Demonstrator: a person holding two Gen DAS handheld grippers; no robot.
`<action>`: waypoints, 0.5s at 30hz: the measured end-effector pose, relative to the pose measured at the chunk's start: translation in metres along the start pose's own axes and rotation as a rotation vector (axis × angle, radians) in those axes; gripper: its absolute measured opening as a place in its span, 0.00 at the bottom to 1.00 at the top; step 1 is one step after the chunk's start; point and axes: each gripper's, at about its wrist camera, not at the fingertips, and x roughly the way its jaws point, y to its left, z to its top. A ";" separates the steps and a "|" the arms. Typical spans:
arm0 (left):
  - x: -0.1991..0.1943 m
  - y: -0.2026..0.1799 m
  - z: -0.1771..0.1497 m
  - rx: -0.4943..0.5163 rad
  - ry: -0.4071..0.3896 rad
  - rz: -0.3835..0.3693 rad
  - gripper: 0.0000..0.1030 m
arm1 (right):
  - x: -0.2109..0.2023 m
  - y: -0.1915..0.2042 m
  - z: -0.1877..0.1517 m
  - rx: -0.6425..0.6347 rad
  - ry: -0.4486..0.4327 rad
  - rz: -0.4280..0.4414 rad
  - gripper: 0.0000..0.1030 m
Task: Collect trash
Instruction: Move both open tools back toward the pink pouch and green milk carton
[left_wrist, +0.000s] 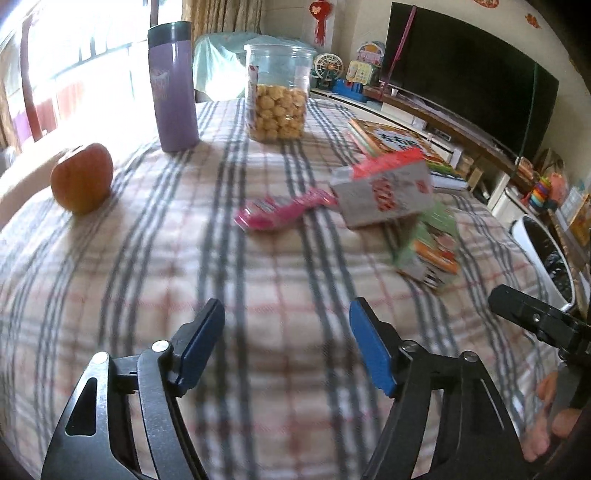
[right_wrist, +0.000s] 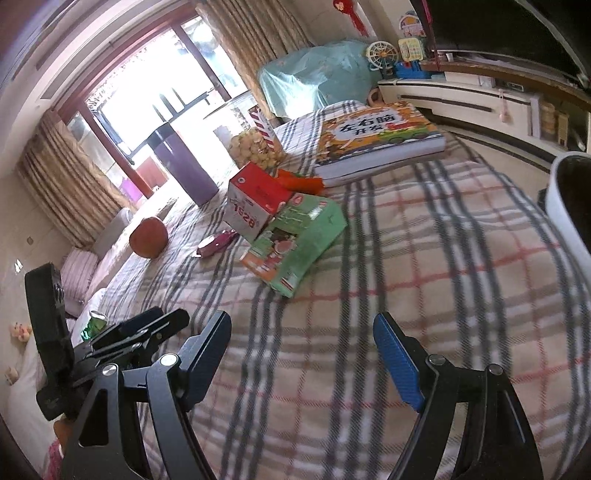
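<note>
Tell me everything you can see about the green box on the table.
The green box is a flattened cardboard carton, pale green with a printed picture and an orange-red band near one end. It lies on the plaid cloth, tilted, its far end against the red-and-white box. It looks empty and crumpled, its top face dented. Neither gripper touches it; the right gripper is open and short of it.

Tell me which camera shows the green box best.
The right wrist view: the green box is sharp, its whole top face showing. The left wrist view shows it blurred, partly behind the red-and-white box.
</note>
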 end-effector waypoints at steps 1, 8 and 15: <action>0.005 0.003 0.005 0.009 0.004 0.004 0.75 | 0.004 0.003 0.003 0.001 0.003 0.000 0.79; 0.041 0.014 0.042 0.116 0.039 0.020 0.78 | 0.032 0.013 0.018 0.000 0.018 -0.015 0.79; 0.072 0.012 0.060 0.201 0.076 0.057 0.80 | 0.059 0.017 0.029 -0.010 0.049 -0.054 0.79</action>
